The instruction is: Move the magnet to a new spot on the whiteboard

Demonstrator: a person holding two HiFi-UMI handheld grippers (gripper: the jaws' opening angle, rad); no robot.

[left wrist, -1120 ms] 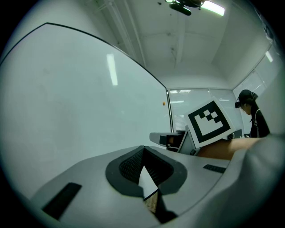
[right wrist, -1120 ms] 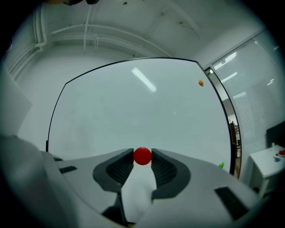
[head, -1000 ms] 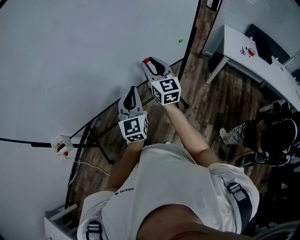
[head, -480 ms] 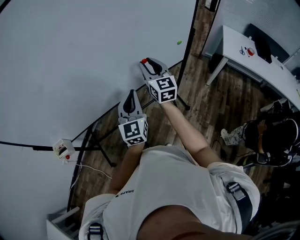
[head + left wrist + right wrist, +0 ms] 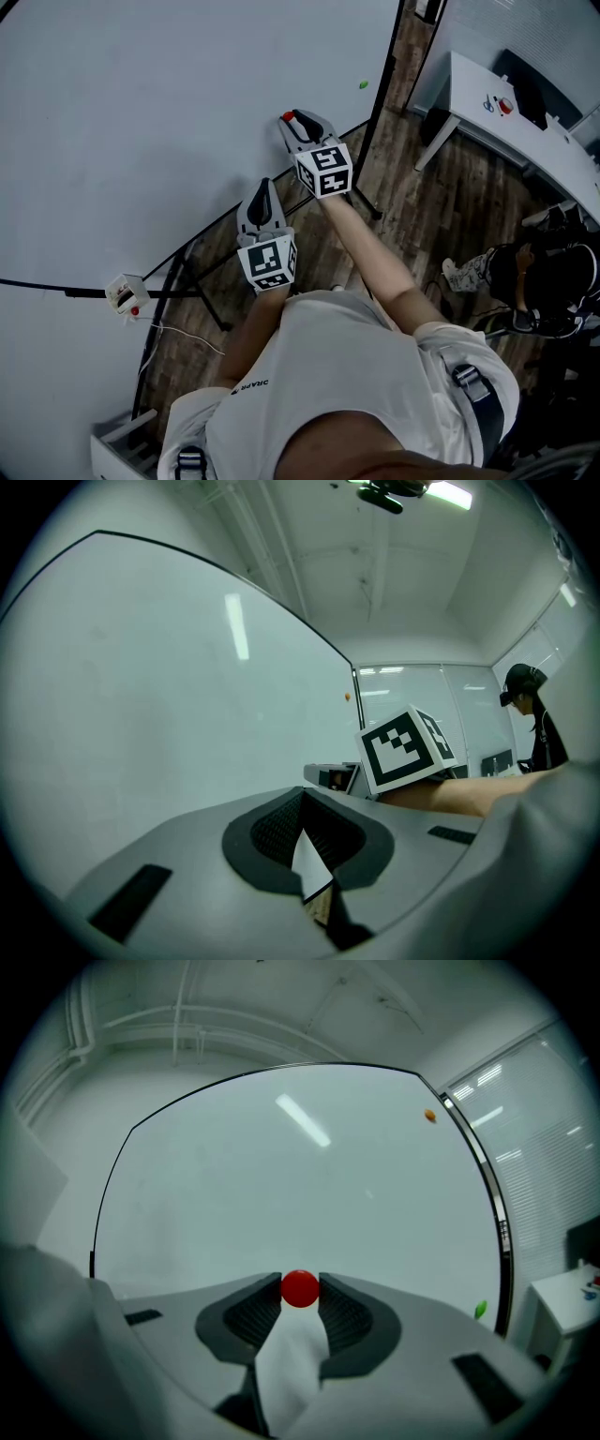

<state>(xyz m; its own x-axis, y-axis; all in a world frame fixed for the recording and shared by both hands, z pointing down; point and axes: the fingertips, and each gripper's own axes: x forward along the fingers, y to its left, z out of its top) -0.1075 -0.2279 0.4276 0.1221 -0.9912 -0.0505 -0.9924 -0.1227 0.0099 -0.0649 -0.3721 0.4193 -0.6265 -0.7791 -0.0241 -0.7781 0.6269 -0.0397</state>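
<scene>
A small red magnet sits between the tips of my right gripper, which is shut on it. In the head view that gripper holds the magnet close against the lower part of the whiteboard; contact with the board cannot be told. My left gripper hangs lower and to the left, near the board's bottom edge. In the left gripper view its jaws meet at the tips with nothing between them, and the right gripper's marker cube shows beyond.
A green magnet and an orange magnet stick near the board's right edge. The board's stand legs spread over the wooden floor. A white desk and a person are at the right.
My right gripper with the red magnet has shifted slightly up and left in the head view, along the board. The left gripper has stayed put.
</scene>
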